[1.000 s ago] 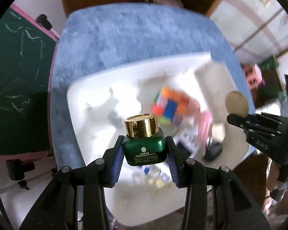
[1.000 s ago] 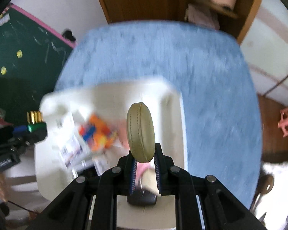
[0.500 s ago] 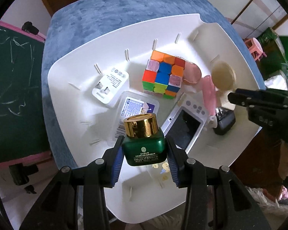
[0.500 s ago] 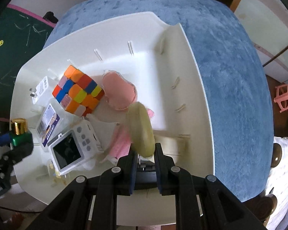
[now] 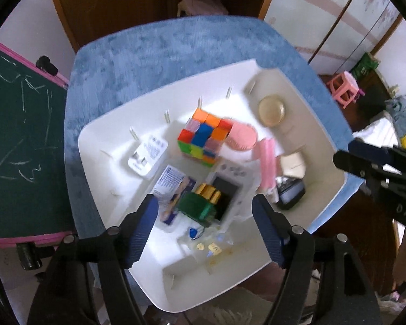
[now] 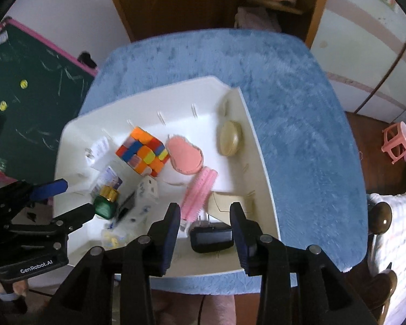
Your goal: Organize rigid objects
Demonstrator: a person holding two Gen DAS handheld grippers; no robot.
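Note:
A white bin [image 5: 100, 146] [image 6: 259, 162] sits on a blue cloth. My left gripper [image 5: 204, 216] is open above it; the green jar with gold cap [image 5: 200, 205] [image 6: 105, 203] lies loose in the bin, tilted against a small white game console [image 5: 227, 187]. My right gripper [image 6: 205, 218] is open and empty over a black charger [image 6: 211, 237]. The tan round compact [image 6: 229, 138] [image 5: 271, 107] leans at the bin's right wall.
The bin also holds a colour cube [image 5: 204, 139], white plug adapter [image 5: 147, 157], pink round case [image 6: 185, 157], pink hair roller [image 6: 200, 189], beige box [image 6: 230, 203] and a blue-white packet [image 5: 173, 187]. A green chalkboard [image 5: 16, 140] stands left; a pink stool [image 6: 396, 142] right.
Both grippers opened and pulled back. The green jar dropped from the left gripper into the bin; the tan compact left the right gripper and lies by the bin's right wall.

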